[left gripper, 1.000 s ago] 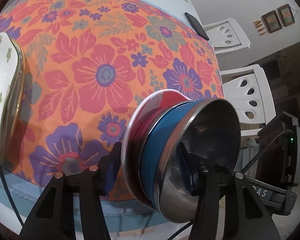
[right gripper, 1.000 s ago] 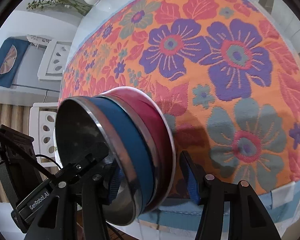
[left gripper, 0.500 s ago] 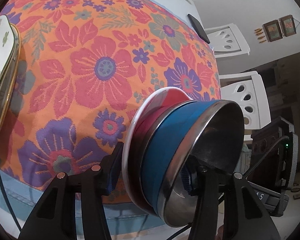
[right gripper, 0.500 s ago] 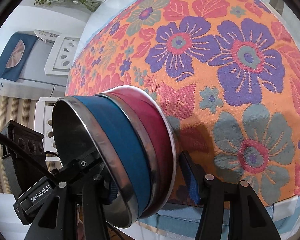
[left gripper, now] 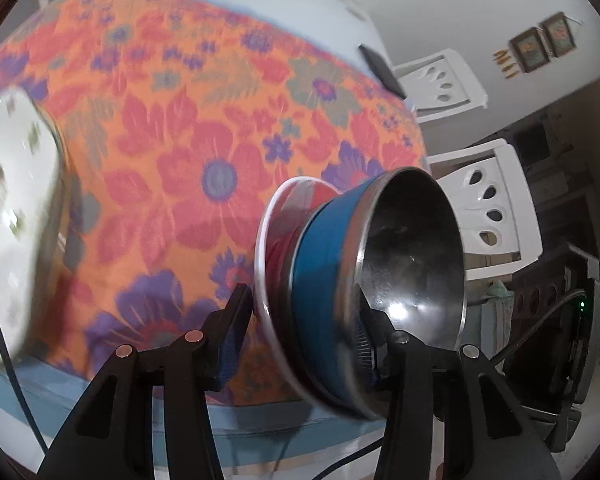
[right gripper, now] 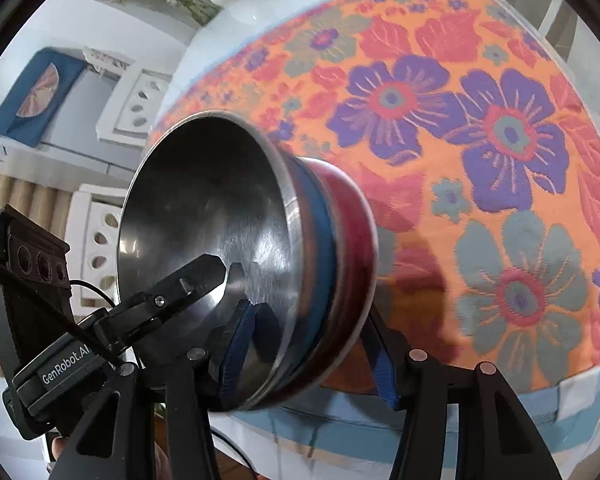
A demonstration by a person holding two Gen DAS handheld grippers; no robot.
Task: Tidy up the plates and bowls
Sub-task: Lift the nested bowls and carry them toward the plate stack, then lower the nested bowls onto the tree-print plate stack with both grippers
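**Lifting a nested bowl stack over the floral cloth**

Holding the bowl stack (left gripper: 340, 280) between them, both tools grip it from opposite sides of the rim. The stack is a steel-lined blue bowl (right gripper: 204, 240) nested in a red bowl (right gripper: 352, 240), tilted on its side above the near edge of the counter (left gripper: 204, 152), clear of the cloth. The left hand-held gripper (left gripper: 304, 344) is clenched on the stack, one pad inside the steel bowl and one against the red bowl's outside; its jaws have just been closing further on it. The right hand-held gripper (right gripper: 308, 356) grasps the same stack likewise.

Steel and glazed walls look rigid but slick, so the nested bowls could slide apart when tilted. Pinching across both walls at the rim, as now, seems the safest hold. A white patterned plate (left gripper: 8, 220) sits left of the stack, a likely companion for sorting.
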